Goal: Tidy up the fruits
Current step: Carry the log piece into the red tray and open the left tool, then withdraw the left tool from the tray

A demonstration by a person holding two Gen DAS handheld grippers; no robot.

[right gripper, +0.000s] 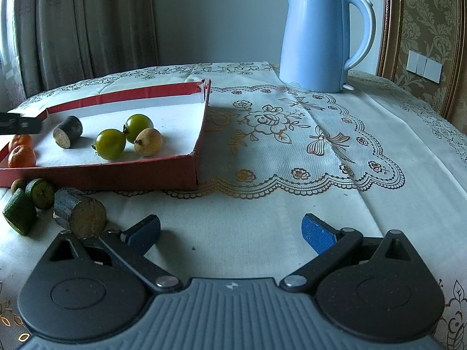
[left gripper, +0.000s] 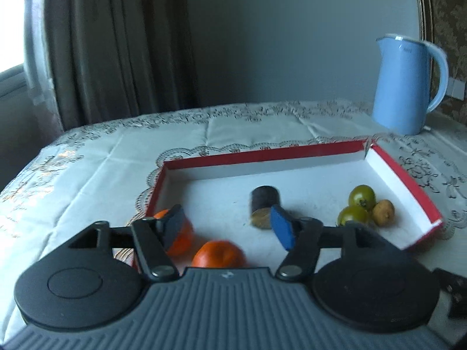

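both grippers stand with their blue pads apart and nothing pinched between them. left gripper (left gripper: 227, 227) hangs over the near left end of the red box (left gripper: 262, 150), jaws spread wide; one orange (left gripper: 219, 254) lies loose on the white floor just below the gap, touched by neither pad, and a second orange (left gripper: 181, 237) sits partly hidden behind the left finger at the box's corner. right gripper (right gripper: 230, 232) hovers low over the tablecloth (right gripper: 292, 192) in front of the box, jaws spread wider still, only bare cloth between the pads.

inside the box – seen from the right wrist – the two oranges sit touching at the far left end. a short dark cane piece (right gripper: 68, 136) lies on its side near the middle, pale cut end facing the camera. toward the right end two green fruits (right gripper: 110, 144) and a small tan fruit (right gripper: 148, 142) cluster together, touching.

outside the box, on the cloth by its front wall, lie a thicker cane piece (right gripper: 80, 216) just beside the right gripper's left finger, two green cut chunks (right gripper: 20, 215) touching each other, and a small brownish fruit (right gripper: 18, 186) against the wall – partly cut off at the frame's edge.

a pale blue kettle (right gripper: 318, 38) stands upright at the back of the table, well apart from the box, with curtains (right gripper: 81, 23) behind.
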